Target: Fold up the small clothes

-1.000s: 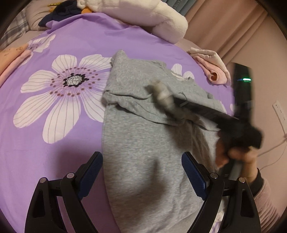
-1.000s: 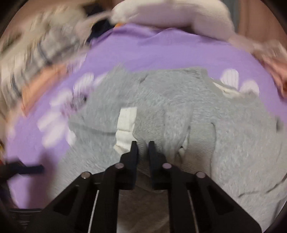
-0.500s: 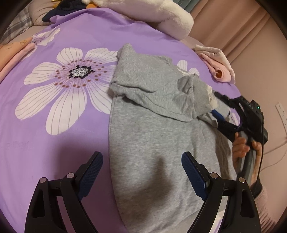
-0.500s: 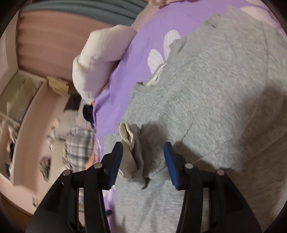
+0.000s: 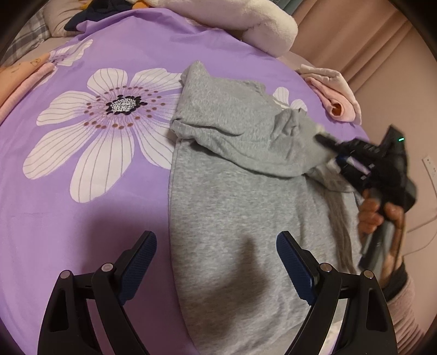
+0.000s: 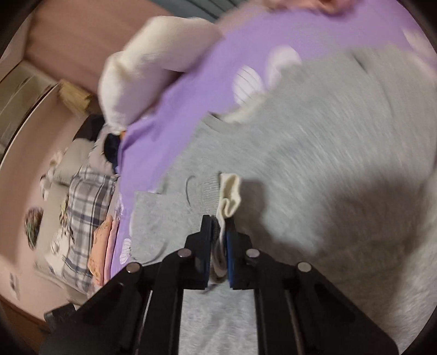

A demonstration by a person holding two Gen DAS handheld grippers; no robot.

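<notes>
A small grey sweatshirt (image 5: 235,196) lies on the purple flowered bedsheet (image 5: 82,207), its top part folded over. My left gripper (image 5: 217,262) is open and empty, hovering over the sweatshirt's lower part. My right gripper (image 6: 219,232) is shut on the sweatshirt's sleeve cuff (image 6: 228,196), grey with a cream lining, and holds it over the garment's body (image 6: 327,163). The right gripper also shows in the left wrist view (image 5: 327,144) at the sweatshirt's right side, held by a hand.
A white fluffy blanket (image 5: 245,19) lies at the bed's far edge. A folded pink garment (image 5: 336,95) sits at the far right. Orange and pink clothes (image 5: 19,79) lie at the left. A plaid pillow (image 6: 82,207) and a pink wall surround the bed.
My right gripper closed on the sleeve cuff after standing open around it, and moved slightly with it. My left gripper stayed open and still.
</notes>
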